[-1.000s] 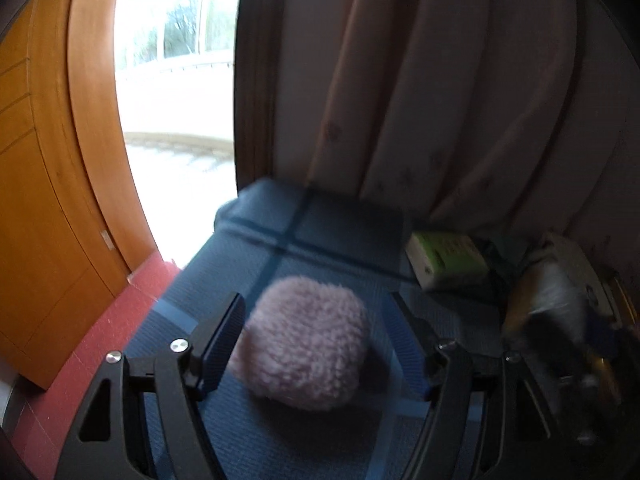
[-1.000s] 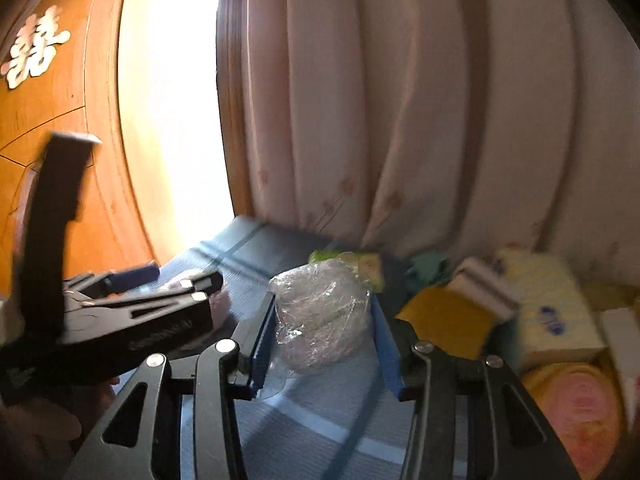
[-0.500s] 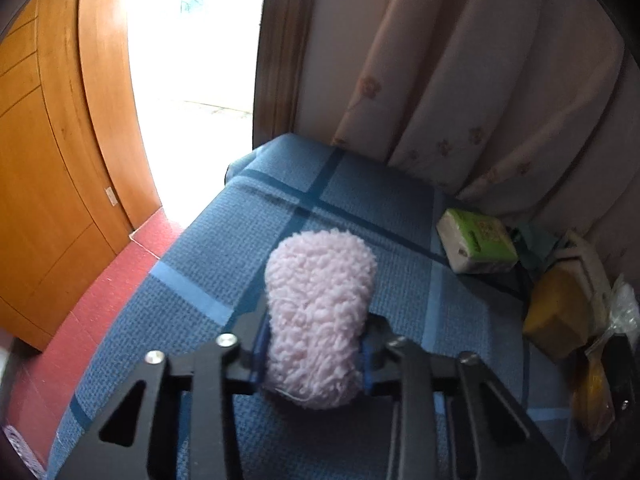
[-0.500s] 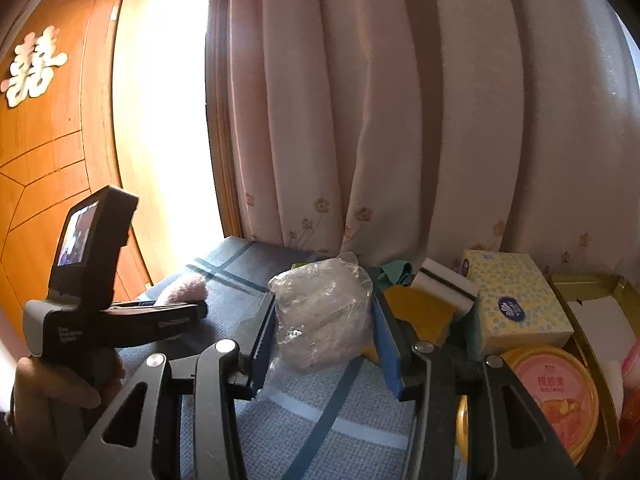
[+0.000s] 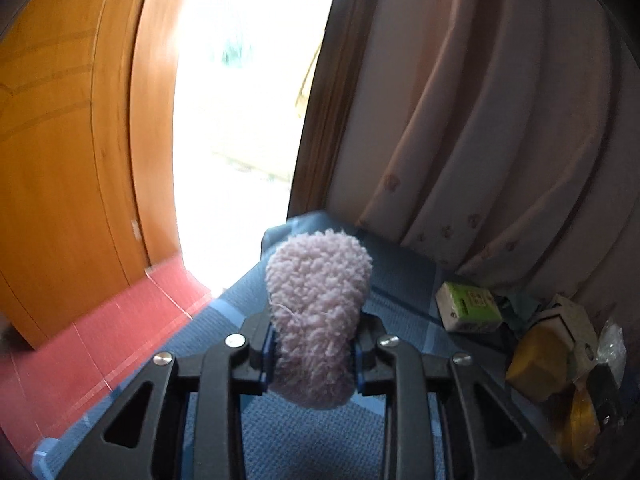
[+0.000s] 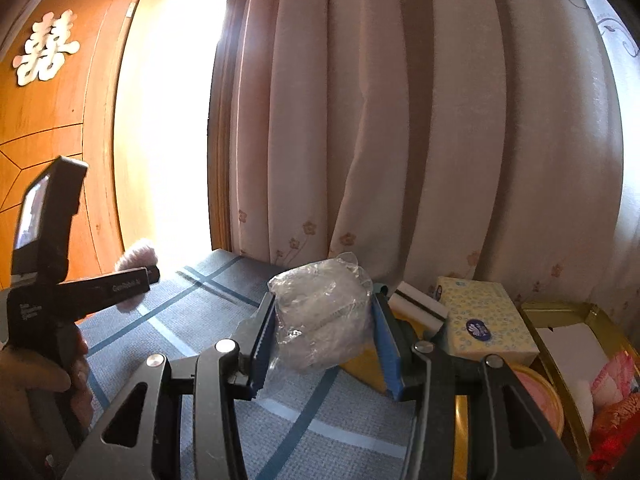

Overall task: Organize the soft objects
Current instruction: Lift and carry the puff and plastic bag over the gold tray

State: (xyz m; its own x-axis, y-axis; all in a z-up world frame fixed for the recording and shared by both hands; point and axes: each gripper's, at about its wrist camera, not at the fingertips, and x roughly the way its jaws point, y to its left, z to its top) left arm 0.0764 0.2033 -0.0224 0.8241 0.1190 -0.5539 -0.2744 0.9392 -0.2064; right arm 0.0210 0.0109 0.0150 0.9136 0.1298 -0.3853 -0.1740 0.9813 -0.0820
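Left wrist view, bottom centre: left gripper (image 5: 314, 354) has just been closing and now pinches the pink fluffy pad (image 5: 316, 316) btwn its blue pads, squeezed at the waist; pad sticks up mid-frame, clear of the blue checked cover (image 5: 280, 440). Right of it, mid-right: green-white tissue pack (image 5: 468, 306), then yellow sponge (image 5: 538, 362) at lower right edge. Behind: red floor (image 5: 120, 320), wooden door (image 5: 60, 160) at left, curtain (image 5: 500, 140) upper right.

Right wrist view, bottom centre: right gripper (image 6: 322, 338) clenched on a clear plastic bag bundle (image 6: 322, 316), held off the cover. Lower left: a hand (image 6: 44, 376) holds the other gripper w/ the pink pad. Right: yellow tissue box (image 6: 486, 320), gold tray (image 6: 560, 312) at the edge.
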